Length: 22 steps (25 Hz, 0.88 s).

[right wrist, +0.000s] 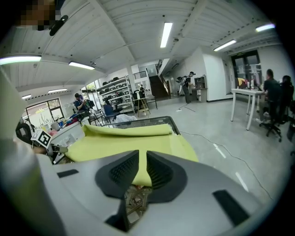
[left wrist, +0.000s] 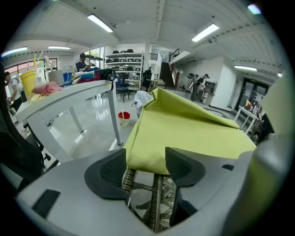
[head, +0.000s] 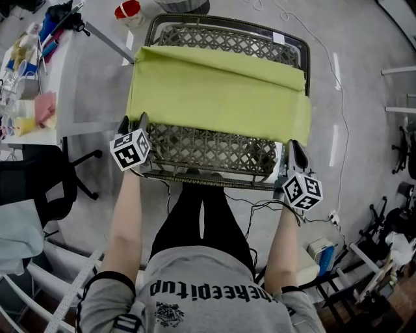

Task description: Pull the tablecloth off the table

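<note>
A yellow-green tablecloth lies over the far part of a woven lattice table, its far edge folded back. The near strip of the table is bare. My left gripper is at the cloth's near left corner. In the left gripper view that gripper stands open wide, with the cloth's edge in front of the gap and untouched by the pads. My right gripper is at the near right corner. Its jaws stand a narrow gap apart, with the cloth showing through it.
A white desk with clutter stands to the left, a red bucket behind it, and a black office chair at near left. Cables run on the floor under the table's near edge. People and a white table are far off.
</note>
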Motion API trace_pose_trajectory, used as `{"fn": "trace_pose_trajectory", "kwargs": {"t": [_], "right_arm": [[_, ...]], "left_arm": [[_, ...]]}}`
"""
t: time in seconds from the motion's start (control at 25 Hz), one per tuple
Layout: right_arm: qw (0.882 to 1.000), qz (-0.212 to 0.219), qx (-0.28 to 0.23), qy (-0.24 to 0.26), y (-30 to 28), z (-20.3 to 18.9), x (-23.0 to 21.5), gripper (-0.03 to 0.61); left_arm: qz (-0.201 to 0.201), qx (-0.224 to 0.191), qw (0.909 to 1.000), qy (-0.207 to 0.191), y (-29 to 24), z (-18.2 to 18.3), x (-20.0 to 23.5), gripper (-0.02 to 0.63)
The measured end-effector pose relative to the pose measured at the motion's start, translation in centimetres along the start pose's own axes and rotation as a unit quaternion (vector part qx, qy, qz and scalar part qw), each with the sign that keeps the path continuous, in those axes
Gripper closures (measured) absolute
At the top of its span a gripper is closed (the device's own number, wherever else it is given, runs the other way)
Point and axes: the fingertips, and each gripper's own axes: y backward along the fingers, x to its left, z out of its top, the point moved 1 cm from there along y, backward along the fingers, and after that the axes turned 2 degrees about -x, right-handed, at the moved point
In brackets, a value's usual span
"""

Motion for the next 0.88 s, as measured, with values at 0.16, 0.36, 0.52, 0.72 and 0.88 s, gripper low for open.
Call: {"fn": "trace_pose_trajectory", "kwargs": {"t": [0.16, 0.36, 0.52, 0.72, 0.88], "right_arm": [[1.0, -0.003, 0.002, 0.0, -0.4, 0.0, 0.1, 0.522], [1.0, -0.01, 0.001, -0.004, 0.0, 1.2, -1.8, 0.522], [1.0, -0.017, 0.003, -0.01, 0.3, 1.0, -2.4, 0.522], [0.999, -0.023, 0.013, -0.024, 0.0, -0.1, -2.3, 0.485], [0.998, -0.043, 0.021, -0.027, -0.5, -1.4, -2.3, 0.459]], "left_arm": [[0.004, 0.032, 0.9995, -0.005, -1.4, -1.0, 0.5, 0.342], [0.013, 0.042, 0.9989, -0.017, -1.5, -0.5, -1.7, 0.345], [0.019, 0.047, 0.998, -0.039, -1.2, -0.4, -2.0, 0.362], [0.02, 0.051, 0.9956, -0.076, -0.6, -0.5, -2.5, 0.55], [0.017, 0.045, 0.9969, -0.062, -1.3, -0.7, -1.6, 0.561]]}}
